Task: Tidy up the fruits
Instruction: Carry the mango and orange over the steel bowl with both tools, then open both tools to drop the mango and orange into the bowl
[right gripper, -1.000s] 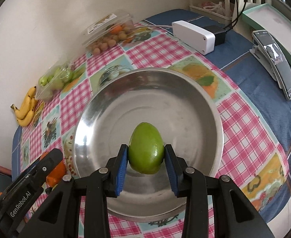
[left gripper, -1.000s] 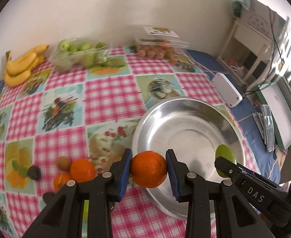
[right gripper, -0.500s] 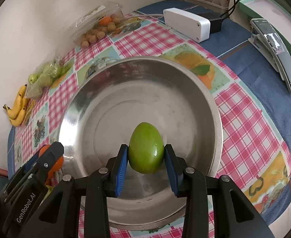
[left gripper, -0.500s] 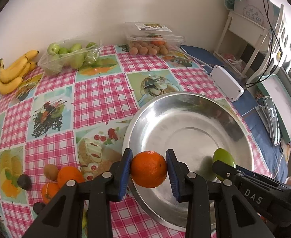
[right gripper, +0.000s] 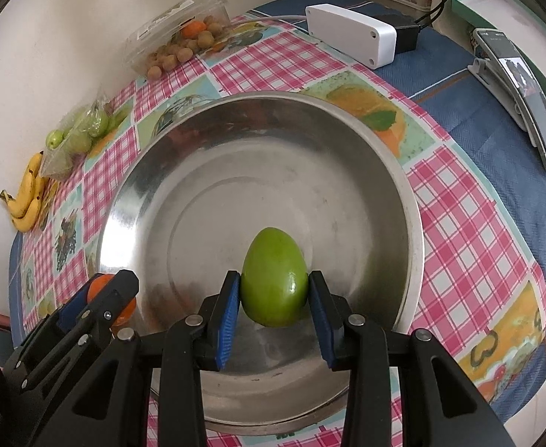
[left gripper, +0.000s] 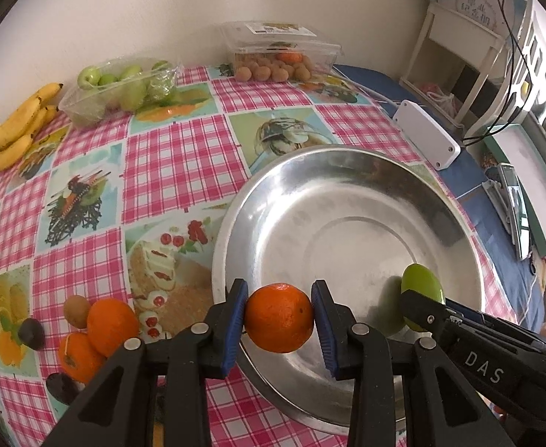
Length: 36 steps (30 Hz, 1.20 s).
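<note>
My left gripper (left gripper: 278,320) is shut on an orange (left gripper: 278,317) and holds it over the near left rim of the steel bowl (left gripper: 347,171). My right gripper (right gripper: 275,309) is shut on a green mango (right gripper: 275,277), low inside the bowl (right gripper: 258,119) near its front. The mango also shows in the left wrist view (left gripper: 420,287), at the bowl's right side. The left gripper with its orange (right gripper: 100,287) shows at the lower left of the right wrist view.
Loose oranges (left gripper: 111,320), a kiwi (left gripper: 76,305) and dark fruits (left gripper: 31,333) lie left of the bowl. Bananas (left gripper: 19,126), a bag of green fruit (left gripper: 120,89) and a clear box of small fruit (left gripper: 276,52) stand by the wall. A white adapter (left gripper: 427,138) and a phone (right gripper: 518,89) lie right.
Both grippers have moved forward and lower over the bowl, each still holding its fruit. The mango now sits close to the bowl's bottom.
</note>
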Motion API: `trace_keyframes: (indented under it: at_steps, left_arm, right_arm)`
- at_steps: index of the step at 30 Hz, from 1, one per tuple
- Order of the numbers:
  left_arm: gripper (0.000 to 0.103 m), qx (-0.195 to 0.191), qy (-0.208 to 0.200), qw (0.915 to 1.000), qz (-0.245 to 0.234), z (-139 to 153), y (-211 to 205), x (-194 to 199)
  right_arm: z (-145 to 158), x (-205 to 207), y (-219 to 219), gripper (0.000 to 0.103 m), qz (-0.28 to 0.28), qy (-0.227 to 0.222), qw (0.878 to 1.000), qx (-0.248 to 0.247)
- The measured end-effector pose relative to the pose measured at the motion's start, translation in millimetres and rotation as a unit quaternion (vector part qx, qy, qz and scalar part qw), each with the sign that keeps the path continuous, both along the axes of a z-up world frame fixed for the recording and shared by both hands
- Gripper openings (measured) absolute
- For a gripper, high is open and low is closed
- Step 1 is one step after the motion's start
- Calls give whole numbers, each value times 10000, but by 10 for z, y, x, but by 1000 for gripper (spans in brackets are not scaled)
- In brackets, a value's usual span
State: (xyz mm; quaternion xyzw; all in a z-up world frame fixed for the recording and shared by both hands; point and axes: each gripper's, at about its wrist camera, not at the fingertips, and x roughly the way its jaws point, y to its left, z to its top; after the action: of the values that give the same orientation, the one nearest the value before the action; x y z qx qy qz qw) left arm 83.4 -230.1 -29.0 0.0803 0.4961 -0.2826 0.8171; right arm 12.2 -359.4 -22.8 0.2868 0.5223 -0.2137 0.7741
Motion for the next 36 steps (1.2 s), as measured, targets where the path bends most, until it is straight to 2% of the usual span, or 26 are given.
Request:
trace_keyframes:
  at_steps: [2,4,6,12,14,16,19,23,28,30,32,33,34,36]
  left_arm:
    - [41,-2,27,10000,-4,3,4,-2]
    - [48,-49,47,10000,-12,16,11,2]
    - [51,-109,69,9999,-19,34,12,-2]
    - [52,-106,40,9999,98,129,64,6]
    - [55,-72,6,9998,196,178,100,26]
    - [62,37,-53,9994,335,223,147,48]
    - [63,373,-117,9976,579,232,225,90]
    - [68,574,-20,9937,962,195,380,181]
    - [83,840,57,9873,1347,107,513,254]
    - [83,921,115,9851,1447,68,552,272]
    - [84,987,150,9836,1505,37,558,284]
    - [89,1038,155,9825,1538,20,573,290]
    - [98,1073,151,9818,1563,14,572,298]
    - [103,1115,90,9806,1611,15,585,291]
  right_arm:
    - [-4,2,-1,39,2,12,10000,-6]
    - [-5,8,3,39,6,28,10000,-17]
    - [16,10,1,45,5,-36,10000,-20]
    - [129,-15,6,47,10,-173,9997,-146]
    - [178,-24,3,47,3,-228,9996,-190]
    - [230,-41,-3,47,-9,-287,9993,-227]
    - [291,-55,-16,47,-7,-345,9990,-279]
    - [276,-52,0,47,39,-268,9993,-276]
    - [199,-17,54,47,190,-75,9995,-241]
    - [171,-7,64,52,232,-19,9994,-242]
    - [134,8,70,64,264,49,9993,-242]
    - [121,11,73,71,271,76,9993,-248]
    - [104,16,74,75,276,104,9992,-256]
    - [74,21,65,80,284,140,9992,-255]
